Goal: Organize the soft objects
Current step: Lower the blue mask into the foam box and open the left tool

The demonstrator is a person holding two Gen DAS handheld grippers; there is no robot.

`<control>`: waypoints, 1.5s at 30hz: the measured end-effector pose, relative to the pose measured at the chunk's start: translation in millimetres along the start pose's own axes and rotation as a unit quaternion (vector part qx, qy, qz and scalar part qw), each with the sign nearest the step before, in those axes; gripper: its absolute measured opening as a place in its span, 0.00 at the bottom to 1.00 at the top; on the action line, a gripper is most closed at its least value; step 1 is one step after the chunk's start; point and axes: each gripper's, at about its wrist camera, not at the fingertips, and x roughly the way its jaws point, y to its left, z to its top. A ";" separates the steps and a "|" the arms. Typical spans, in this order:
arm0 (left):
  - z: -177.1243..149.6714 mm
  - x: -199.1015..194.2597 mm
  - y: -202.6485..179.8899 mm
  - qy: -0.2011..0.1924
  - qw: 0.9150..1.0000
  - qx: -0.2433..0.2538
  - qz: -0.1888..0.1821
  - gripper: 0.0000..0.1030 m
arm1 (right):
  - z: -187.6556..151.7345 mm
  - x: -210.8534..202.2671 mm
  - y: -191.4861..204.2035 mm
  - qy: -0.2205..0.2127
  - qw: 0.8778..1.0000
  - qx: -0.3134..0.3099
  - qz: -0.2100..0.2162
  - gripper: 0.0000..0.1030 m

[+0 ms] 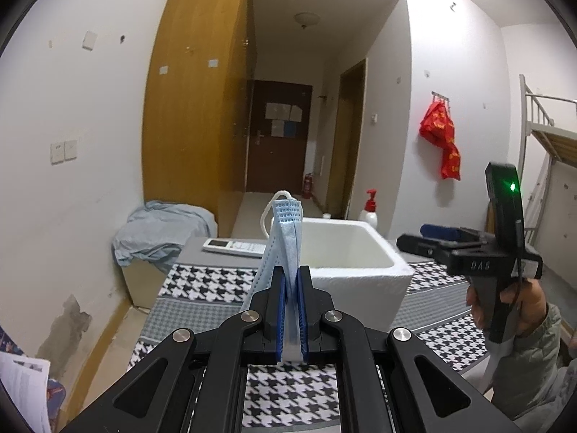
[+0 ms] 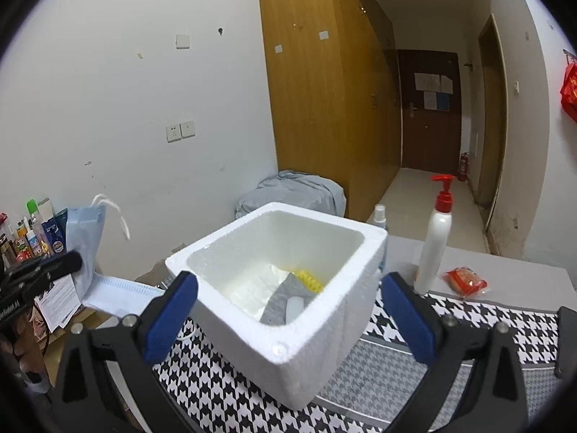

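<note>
- Left gripper: jaws closed tight on a light blue face mask. The mask stands upright between the blue pads, its white ear loop curling over the top edge.
- In the right wrist view the same mask shows at the left edge, held up off the counter and to the left of the box, one pleated end trailing down toward the right gripper's near finger.
- Right gripper: jaws spread wide, nothing between them. The blue pads sit either side of the near corner of the box without visible contact.
- White foam box: open-topped, resting on the houndstooth cloth that covers the counter. Inside lie a white folded item, a grey cloth, a yellow ridged item and a small white piece.
- In the left wrist view the box stands just beyond the held mask, and the right gripper hovers to its right, gripped by a hand.
- Behind the box: a white pump bottle with a red top, upright; a small spray bottle; a red packet lying flat to the bottle's right.
- A white remote lies on the counter left of the box.
- A pale blue cloth heap sits on a low unit beyond the counter.
</note>
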 end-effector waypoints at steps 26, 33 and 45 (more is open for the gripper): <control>61.5 14.0 -48.2 -0.043 0.997 0.049 -0.031 0.06 | -36.9 -52.8 -31.2 -0.005 0.999 0.016 -0.032 1.00; 74.9 27.8 -47.6 -0.045 0.998 0.043 -0.026 0.06 | -42.1 -57.6 -35.8 -0.006 0.999 0.019 -0.036 1.00; 75.8 77.5 -46.7 0.003 0.999 0.030 -0.031 0.06 | -54.9 -65.6 -42.0 0.003 0.998 0.022 -0.051 1.00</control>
